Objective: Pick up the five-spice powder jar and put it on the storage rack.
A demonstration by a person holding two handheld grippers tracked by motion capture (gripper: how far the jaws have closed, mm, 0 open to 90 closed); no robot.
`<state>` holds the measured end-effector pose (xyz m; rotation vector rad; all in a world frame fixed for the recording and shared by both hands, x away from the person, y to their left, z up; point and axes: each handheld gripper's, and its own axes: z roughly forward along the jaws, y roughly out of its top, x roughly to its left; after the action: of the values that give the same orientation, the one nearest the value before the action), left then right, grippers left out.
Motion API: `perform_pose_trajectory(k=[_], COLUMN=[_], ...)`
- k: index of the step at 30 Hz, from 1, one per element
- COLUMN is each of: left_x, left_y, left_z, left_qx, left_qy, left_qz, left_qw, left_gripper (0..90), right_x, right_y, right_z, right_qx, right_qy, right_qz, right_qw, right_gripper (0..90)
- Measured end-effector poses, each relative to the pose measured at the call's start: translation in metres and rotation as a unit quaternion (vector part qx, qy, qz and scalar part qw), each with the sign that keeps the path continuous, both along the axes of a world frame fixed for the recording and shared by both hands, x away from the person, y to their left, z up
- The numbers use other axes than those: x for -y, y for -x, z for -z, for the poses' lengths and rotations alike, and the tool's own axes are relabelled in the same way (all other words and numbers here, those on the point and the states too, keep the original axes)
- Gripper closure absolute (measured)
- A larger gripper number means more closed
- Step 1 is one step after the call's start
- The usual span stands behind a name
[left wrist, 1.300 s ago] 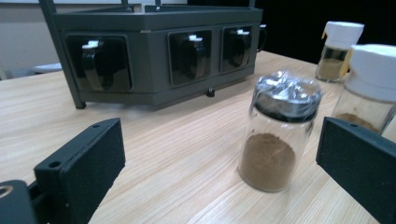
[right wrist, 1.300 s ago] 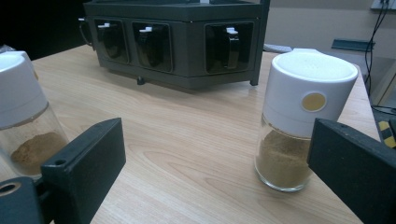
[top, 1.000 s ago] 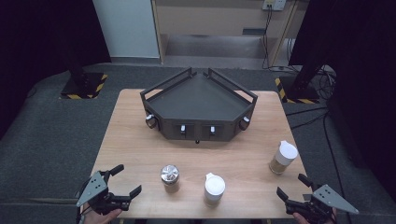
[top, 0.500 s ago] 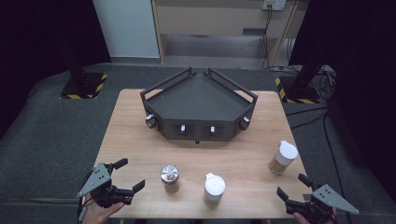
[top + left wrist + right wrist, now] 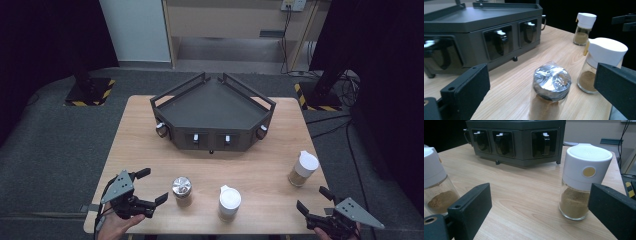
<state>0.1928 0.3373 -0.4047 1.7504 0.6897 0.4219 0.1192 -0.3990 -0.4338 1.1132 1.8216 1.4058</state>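
Note:
Three spice jars stand on the wooden table (image 5: 260, 165) in front of a dark angular rack (image 5: 212, 112). My left gripper (image 5: 154, 185) is open just left of the foil-topped jar (image 5: 182, 190), not touching it. In the left gripper view that jar (image 5: 551, 87) stands between the wide black jaws, ahead of them. A white-capped jar (image 5: 229, 202) is in the middle near the front edge. My right gripper (image 5: 312, 198) is open at the front right corner, short of the other white-capped jar (image 5: 303, 169). The right gripper view has that jar (image 5: 584, 182) ahead, close to the right jaw.
The rack (image 5: 481, 32) has small drawer-like pockets with white knobs along its front and takes up the table's far half. Bare wood lies between the rack and the jars. Dark floor and stand bases (image 5: 87, 90) surround the table.
My left gripper has lifted and moved forward and to the right, closer to the foil-topped jar. The right gripper and the jars have stayed where they were.

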Motion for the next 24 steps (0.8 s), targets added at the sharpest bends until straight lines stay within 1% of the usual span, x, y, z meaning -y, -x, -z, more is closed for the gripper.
perform_pose_trajectory(k=[1,2,5,6,8,12,24], left_x=[0.0,0.003,0.009,0.009,0.015,0.022,0.033], left_y=[0.0,-0.003,-0.008,-0.008,-0.013,-0.018,-0.029], left_z=[0.0,0.001,0.002,0.002,0.004,0.007,0.022], left_qx=[0.0,-0.001,-0.004,-0.004,-0.009,-0.014,-0.03], left_qy=[0.0,-0.002,-0.003,-0.003,-0.004,-0.009,-0.004], left_qz=[0.0,0.008,0.016,0.016,0.023,0.03,0.036], left_qw=[1.0,1.0,0.9999,0.9999,0.9997,0.9994,0.9989], left_gripper=[0.0,0.0,0.0,0.0,0.0,0.0,1.8], right_x=[0.0,0.0,0.0,0.0,0.0,0.0,0.0], right_y=[0.0,0.0,0.0,0.0,0.0,0.0,0.0], right_z=[0.0,0.0,0.0,0.0,0.0,0.0,0.0], right_qx=[0.0,0.0,0.0,0.0,0.0,-0.001,-0.001], right_qy=[0.0,0.0,0.0,0.0,0.0,0.0,0.0], right_qz=[0.0,0.0,-0.001,-0.001,-0.001,-0.002,-0.004], right_qw=[1.0,1.0,1.0,1.0,1.0,1.0,1.0], right_gripper=[5.4,5.4,5.5,5.5,5.6,5.8,6.0])
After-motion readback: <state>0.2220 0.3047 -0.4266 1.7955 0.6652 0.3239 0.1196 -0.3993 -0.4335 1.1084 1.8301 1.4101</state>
